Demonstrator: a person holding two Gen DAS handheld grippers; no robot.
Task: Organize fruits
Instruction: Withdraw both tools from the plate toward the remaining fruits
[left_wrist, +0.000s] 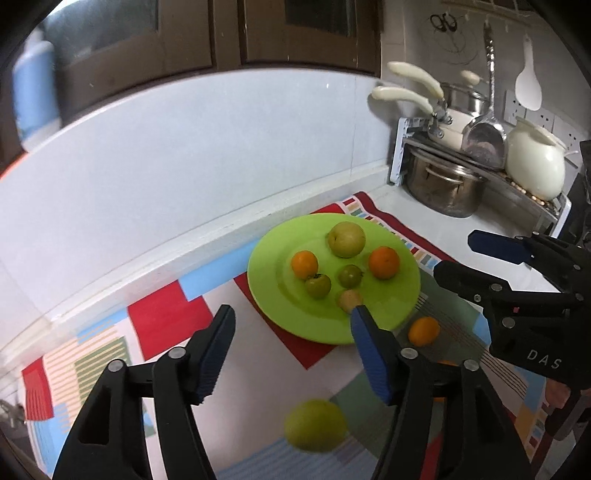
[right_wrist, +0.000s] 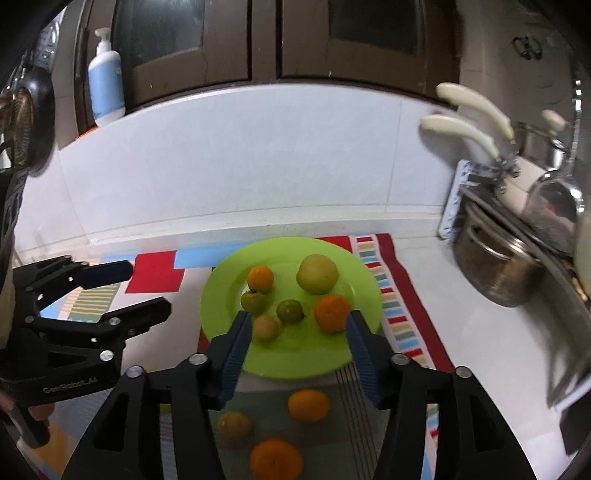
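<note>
A green plate (left_wrist: 402, 299) (right_wrist: 221, 291) on a patterned cloth holds several fruits: a yellow-green pear (left_wrist: 346, 239) (right_wrist: 317, 274), oranges (left_wrist: 384, 262) (right_wrist: 332, 313), small green ones (left_wrist: 317, 286) (right_wrist: 290, 311). On the cloth in front of the plate lie an orange (left_wrist: 423, 331) (right_wrist: 308, 405), a green fruit (left_wrist: 316, 424) (right_wrist: 233, 424) and another orange (right_wrist: 276, 459). My left gripper (left_wrist: 291, 350) is open and empty, above the cloth near the plate's front-left edge. My right gripper (right_wrist: 297, 354) is open and empty over the plate's front edge; it also shows in the left wrist view (left_wrist: 458, 254).
A rack at the right holds a steel pot (left_wrist: 443, 188) (right_wrist: 495, 269), pans with cream handles (left_wrist: 410, 94) and a white jug (left_wrist: 533, 162). A lotion bottle (right_wrist: 105, 81) stands on the ledge. The tiled wall (left_wrist: 221, 147) runs behind the plate.
</note>
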